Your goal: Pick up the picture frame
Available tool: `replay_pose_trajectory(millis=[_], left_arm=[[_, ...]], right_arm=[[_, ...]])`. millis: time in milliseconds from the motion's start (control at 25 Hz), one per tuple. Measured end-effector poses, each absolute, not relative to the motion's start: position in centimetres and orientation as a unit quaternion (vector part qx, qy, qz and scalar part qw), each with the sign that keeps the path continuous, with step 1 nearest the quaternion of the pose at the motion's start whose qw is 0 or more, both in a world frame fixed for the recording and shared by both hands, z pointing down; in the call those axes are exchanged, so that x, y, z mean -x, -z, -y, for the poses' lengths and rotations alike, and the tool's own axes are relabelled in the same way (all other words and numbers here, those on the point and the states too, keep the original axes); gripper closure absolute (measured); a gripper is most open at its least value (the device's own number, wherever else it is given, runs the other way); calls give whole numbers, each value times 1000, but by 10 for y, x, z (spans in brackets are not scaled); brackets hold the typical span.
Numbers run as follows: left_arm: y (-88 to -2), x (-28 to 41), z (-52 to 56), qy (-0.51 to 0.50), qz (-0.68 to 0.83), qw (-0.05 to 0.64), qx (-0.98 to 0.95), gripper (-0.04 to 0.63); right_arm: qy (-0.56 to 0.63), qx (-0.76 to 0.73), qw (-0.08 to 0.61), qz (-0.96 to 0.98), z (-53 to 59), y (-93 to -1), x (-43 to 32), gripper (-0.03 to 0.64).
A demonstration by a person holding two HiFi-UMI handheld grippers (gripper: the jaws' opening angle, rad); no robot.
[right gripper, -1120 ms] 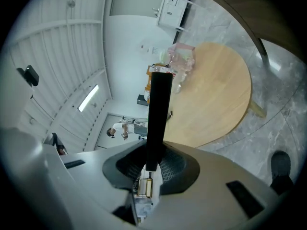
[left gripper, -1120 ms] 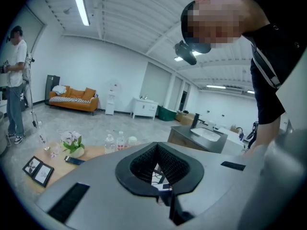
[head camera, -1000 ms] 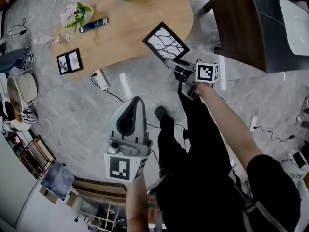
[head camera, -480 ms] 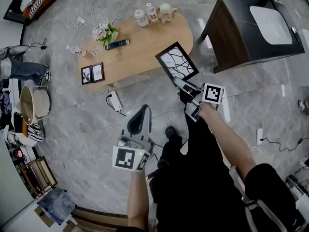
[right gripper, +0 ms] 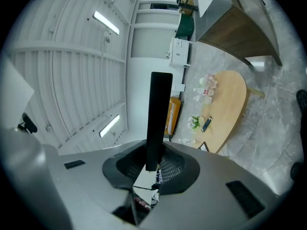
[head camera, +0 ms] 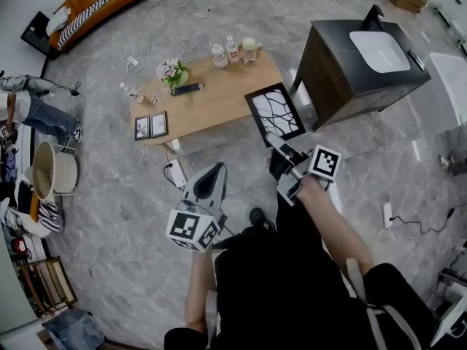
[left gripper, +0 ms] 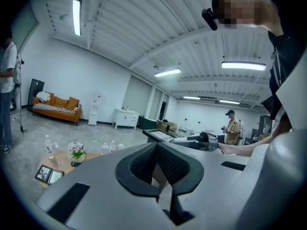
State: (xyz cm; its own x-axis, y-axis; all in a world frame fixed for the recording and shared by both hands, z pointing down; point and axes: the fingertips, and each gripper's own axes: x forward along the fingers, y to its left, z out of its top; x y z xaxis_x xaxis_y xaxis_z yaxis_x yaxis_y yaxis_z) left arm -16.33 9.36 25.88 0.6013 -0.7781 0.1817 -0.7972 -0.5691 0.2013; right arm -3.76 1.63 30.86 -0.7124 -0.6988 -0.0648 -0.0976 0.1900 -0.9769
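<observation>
Your right tongs are nearly closed, clamped on the lower corner of the picture frame, which is held in the air by the right end of the tabletop. Your left tongs are closed on nothing. The right gripper view shows the frame edge-on as a dark bar; the head view shows its branching pattern. Around you are a grey marble floor, an orange sofa and a dark cabinet.
</observation>
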Motion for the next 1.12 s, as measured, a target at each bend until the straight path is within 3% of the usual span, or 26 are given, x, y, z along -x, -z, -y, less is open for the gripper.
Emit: replay_pose_trajectory(millis=[560,1120], left_arm=[[-203,149,-128,-13,444,91,-891,583],[-210,126,-117,-24,425,101,-899,583]], right_arm=[[552,291,332,-707,-102,-214,-38,545],[524,305,319,-729,-115,-210,-47,545]])
